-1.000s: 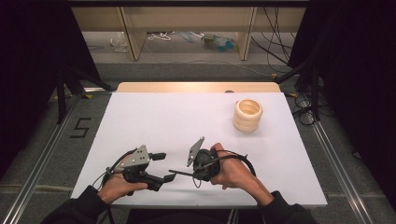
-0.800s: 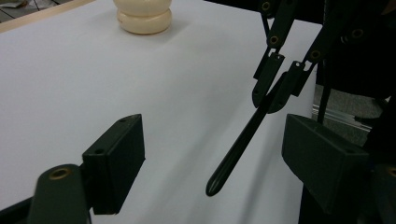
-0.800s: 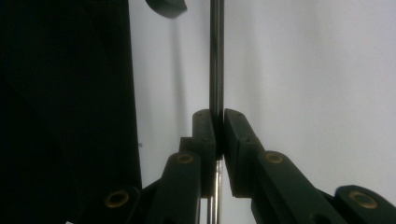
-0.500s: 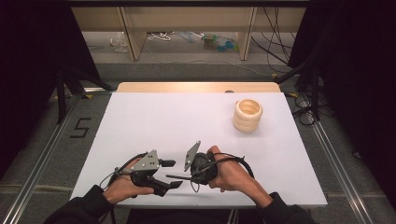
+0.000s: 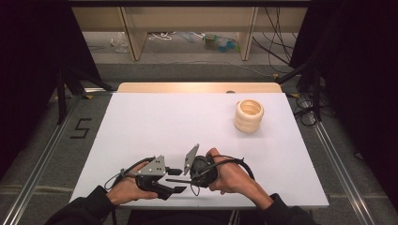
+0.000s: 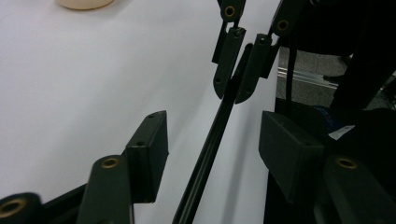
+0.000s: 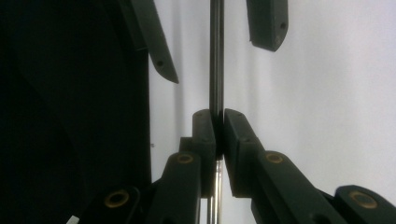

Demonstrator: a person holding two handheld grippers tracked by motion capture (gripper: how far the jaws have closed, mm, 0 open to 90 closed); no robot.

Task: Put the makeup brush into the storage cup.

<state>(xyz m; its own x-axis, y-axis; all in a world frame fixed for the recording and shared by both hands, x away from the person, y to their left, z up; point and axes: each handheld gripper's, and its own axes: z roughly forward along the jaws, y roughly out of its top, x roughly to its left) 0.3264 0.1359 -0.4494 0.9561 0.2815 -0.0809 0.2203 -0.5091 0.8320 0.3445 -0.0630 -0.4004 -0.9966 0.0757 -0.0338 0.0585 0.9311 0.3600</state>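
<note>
A thin dark rod (image 7: 216, 70) is clamped between the pads of my right gripper (image 7: 217, 126), which is shut on it. In the high view the right gripper (image 5: 192, 178) points left near the table's front edge, and the rod (image 5: 176, 180) sticks out toward my left gripper (image 5: 178, 181). In the left gripper view the rod (image 6: 205, 158) runs between the jaws of the left gripper (image 6: 217, 154) with a gap on each side. Those jaws have just been closing around the rod, and the pads (image 6: 149, 149) are not touching it.
A beige stack of rings (image 5: 249, 115) stands at the back right of the white table (image 5: 164, 122). Its edge shows at the top of the left gripper view (image 6: 84, 3). Cables and wooden shelving lie on the floor beyond the table.
My left gripper has moved right toward the right gripper, so its jaws now straddle the rod. Its jaws have narrowed. The right hand has hardly moved.
</note>
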